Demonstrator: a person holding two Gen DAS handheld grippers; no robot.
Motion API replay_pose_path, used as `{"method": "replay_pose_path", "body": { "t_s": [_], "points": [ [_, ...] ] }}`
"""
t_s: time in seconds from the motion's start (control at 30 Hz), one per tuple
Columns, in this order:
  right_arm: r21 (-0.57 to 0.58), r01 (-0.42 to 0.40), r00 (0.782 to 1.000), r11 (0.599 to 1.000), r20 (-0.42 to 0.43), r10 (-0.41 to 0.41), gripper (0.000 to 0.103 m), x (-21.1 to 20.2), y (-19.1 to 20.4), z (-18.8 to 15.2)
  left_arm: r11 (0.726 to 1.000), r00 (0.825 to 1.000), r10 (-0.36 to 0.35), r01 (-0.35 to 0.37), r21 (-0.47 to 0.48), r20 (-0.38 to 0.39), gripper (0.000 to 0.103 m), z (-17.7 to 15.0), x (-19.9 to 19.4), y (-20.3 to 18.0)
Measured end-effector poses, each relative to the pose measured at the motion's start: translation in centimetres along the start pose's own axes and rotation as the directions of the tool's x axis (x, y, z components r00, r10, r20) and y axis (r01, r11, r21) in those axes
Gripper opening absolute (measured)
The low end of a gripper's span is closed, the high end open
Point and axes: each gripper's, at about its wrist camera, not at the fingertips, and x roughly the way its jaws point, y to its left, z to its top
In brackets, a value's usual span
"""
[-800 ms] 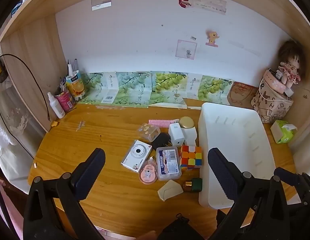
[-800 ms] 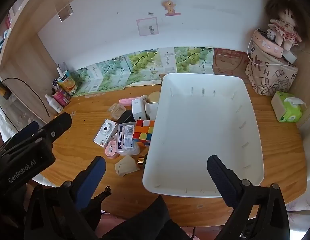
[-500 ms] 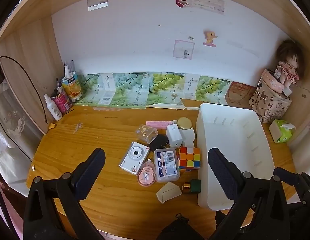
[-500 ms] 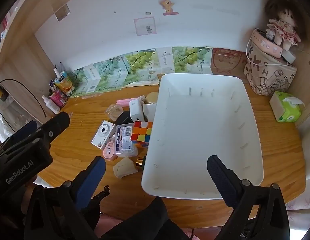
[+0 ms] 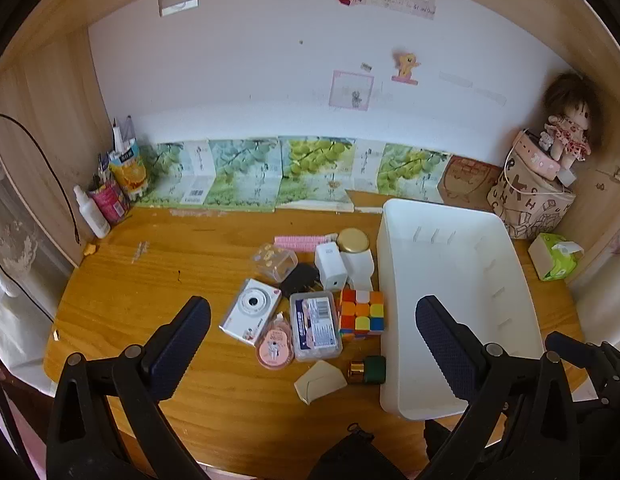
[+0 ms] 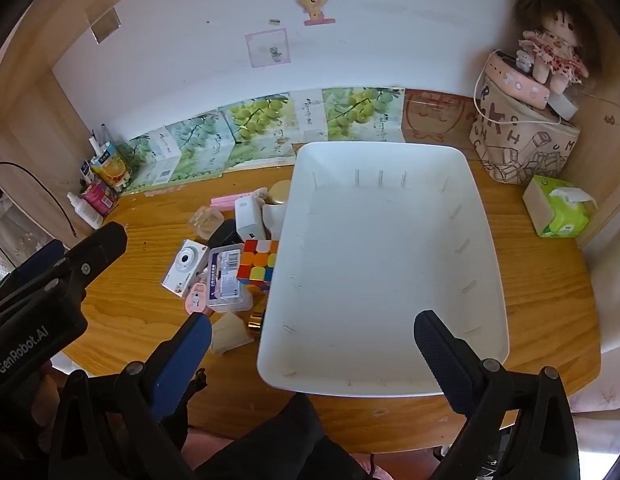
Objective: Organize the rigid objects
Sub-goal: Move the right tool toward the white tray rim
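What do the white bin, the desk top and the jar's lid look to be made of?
White bin: likely moulded plastic, smooth and semi-matte, with rounded corners and thin moulded ribs on its inner walls.
Desk top: wood or wood-look laminate, with orange-brown grain lines and a slight sheen; which one is unclear.
Jar lid: gold and shiny, either metal or metallised plastic.

Bare desk (image 5: 158, 280) lies left of the clutter; white bin (image 5: 462, 280) blocks its right.

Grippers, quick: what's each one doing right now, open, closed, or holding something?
Left gripper: open, holding nothing, above the clutter on the desk.
Right gripper: open, holding nothing, above the white bin.
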Motion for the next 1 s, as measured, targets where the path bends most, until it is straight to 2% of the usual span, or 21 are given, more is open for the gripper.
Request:
{"method": "replay_pose_path", "body": {
  "t_s": [0.2, 0.3, 0.63, 0.7, 0.8, 1.0],
  "points": [
    [-0.005, -0.003, 1.0, 1.0, -0.003, 0.003, 0.1, -0.3, -0.8, -0.1, 1.0, 1.0, -0.011, 0.011, -0.001, -0.018, 0.102, -0.5, -0.3, -0.9],
    [-0.006, -0.016, 1.0, 1.0, -0.022, 0.016, 0.097, -0.3, -1.1, -0.4, 1.0, 0.999, -0.006, 0.006, 0.005, -0.052, 0.102, -1.3, -0.3, -1.4],
    [-0.006, -0.075, 0.988, 0.997, -0.137, 0.074, 0.096, 0.8, -2.4, -3.9, 0.996, 0.984, 0.086, -0.091, -0.024, -0.159, 0.102, -5.5, -0.9, -1.8],
    [-0.004, -0.083, 0.986, 0.997, -0.148, 0.081, 0.092, 1.1, -2.7, -4.5, 0.994, 0.982, 0.1, -0.107, -0.037, -0.163, 0.102, -6.3, -1.3, -1.7],
    [-0.001, -0.091, 0.983, 0.996, -0.158, 0.089, 0.091, 1.2, -3.1, -5.3, 0.99, 0.98, 0.114, -0.126, -0.063, -0.161, 0.102, -7.0, -1.6, -1.5],
    [0.04, -0.056, 0.988, 0.998, -0.142, 0.061, 0.088, 1.1, -5.6, -5.9, 0.983, 0.982, 0.1, -0.123, -0.138, -0.161, 0.102, -7.5, -1.7, -0.6]
  ]
}}
